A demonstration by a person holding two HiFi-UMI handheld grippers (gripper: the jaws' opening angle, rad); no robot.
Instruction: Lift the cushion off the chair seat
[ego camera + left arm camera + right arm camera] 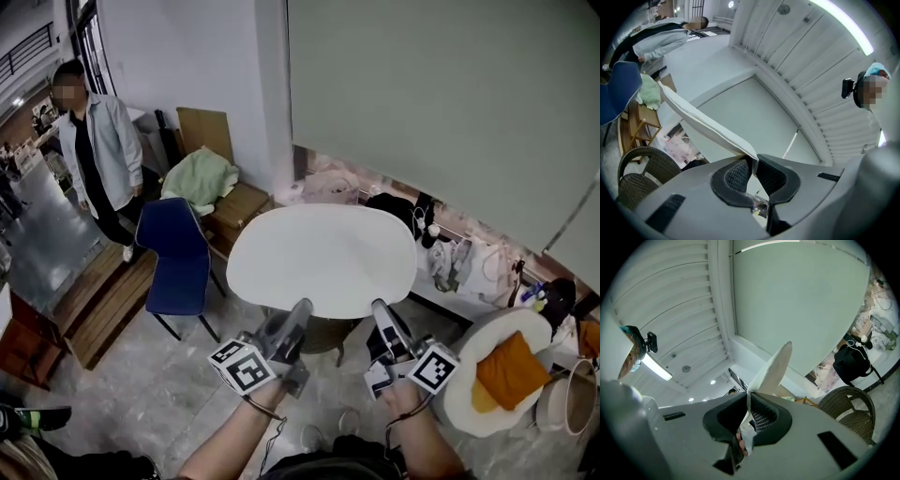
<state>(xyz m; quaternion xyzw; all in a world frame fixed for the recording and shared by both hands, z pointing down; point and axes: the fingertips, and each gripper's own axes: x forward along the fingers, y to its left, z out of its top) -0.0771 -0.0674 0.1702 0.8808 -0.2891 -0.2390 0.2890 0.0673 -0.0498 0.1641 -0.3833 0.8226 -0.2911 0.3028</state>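
Lift looks nearly done: grips near edge of white cushion (323, 255) with left gripper (299, 311) and right gripper (380, 309), jaws pinched almost closed on it, clear above wicker chair (640, 180). Next calls for steady, matched carrying aside.

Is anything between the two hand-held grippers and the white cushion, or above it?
Nothing visible. The left hand-held gripper and the right hand-held gripper both pinch the edge of the cushion directly, and no object shows above it.

2 grey hand-held grippers (302, 309) (380, 309), black-white marker cubes (242, 366) (433, 367)
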